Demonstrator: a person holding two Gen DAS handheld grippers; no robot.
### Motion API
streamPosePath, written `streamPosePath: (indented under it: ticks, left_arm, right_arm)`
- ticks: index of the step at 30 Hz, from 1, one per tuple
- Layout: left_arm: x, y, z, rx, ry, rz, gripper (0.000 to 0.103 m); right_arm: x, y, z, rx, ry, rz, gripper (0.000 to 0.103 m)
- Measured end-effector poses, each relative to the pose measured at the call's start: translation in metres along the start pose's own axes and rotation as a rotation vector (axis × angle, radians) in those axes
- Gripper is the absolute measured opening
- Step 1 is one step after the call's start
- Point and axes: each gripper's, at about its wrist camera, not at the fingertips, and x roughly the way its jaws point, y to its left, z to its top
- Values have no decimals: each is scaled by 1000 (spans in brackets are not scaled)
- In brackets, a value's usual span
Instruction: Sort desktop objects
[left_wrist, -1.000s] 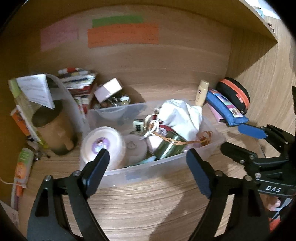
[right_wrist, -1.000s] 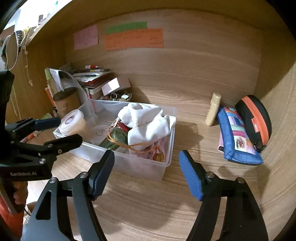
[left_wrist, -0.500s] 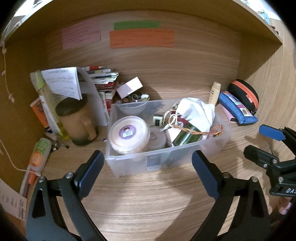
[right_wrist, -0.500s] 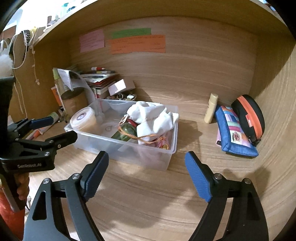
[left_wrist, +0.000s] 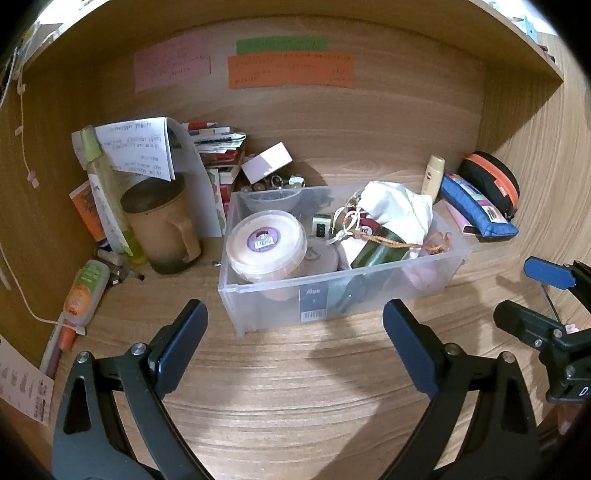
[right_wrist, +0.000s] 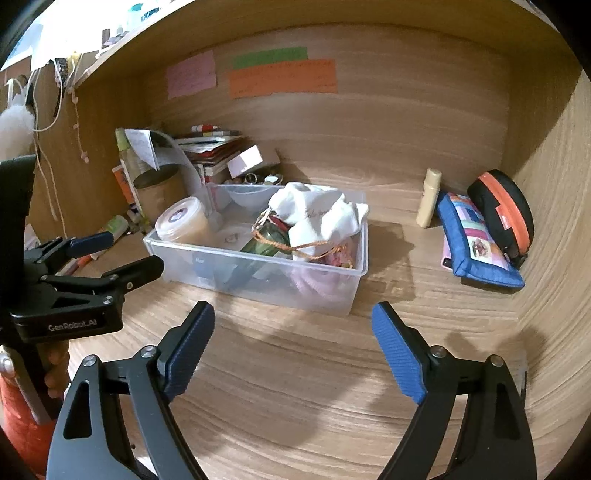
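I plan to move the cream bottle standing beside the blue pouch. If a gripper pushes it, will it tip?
Probably yes: the cream bottle is tall and narrow and stands upright. It looks like light plastic, so it may slide. Once down, its round body could roll.

One clear plastic bin (left_wrist: 258, 306) stands on the desk. In it lie one round lidded tub (left_wrist: 266, 240), one white cloth bag (left_wrist: 397, 210) and one green jar (left_wrist: 376, 251). Left of the bin there is one brown mug (left_wrist: 162, 229). Against the right wall there are two pouches: one blue zip pouch (left_wrist: 476, 208) and one black case with an orange band (left_wrist: 489, 175). One cream tube (left_wrist: 434, 175) stands upright. Three paper notes hang on the back panel: one pink (left_wrist: 171, 68), one green (left_wrist: 280, 45), one orange (left_wrist: 290, 70).
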Motion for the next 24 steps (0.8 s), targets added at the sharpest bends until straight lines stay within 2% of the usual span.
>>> streamPosePath:
  ticks: [24]
  left_arm:
    - [1,-5,0,-4,6,-25,97]
  right_arm:
    - [0,1,1,-11,2,6,85]
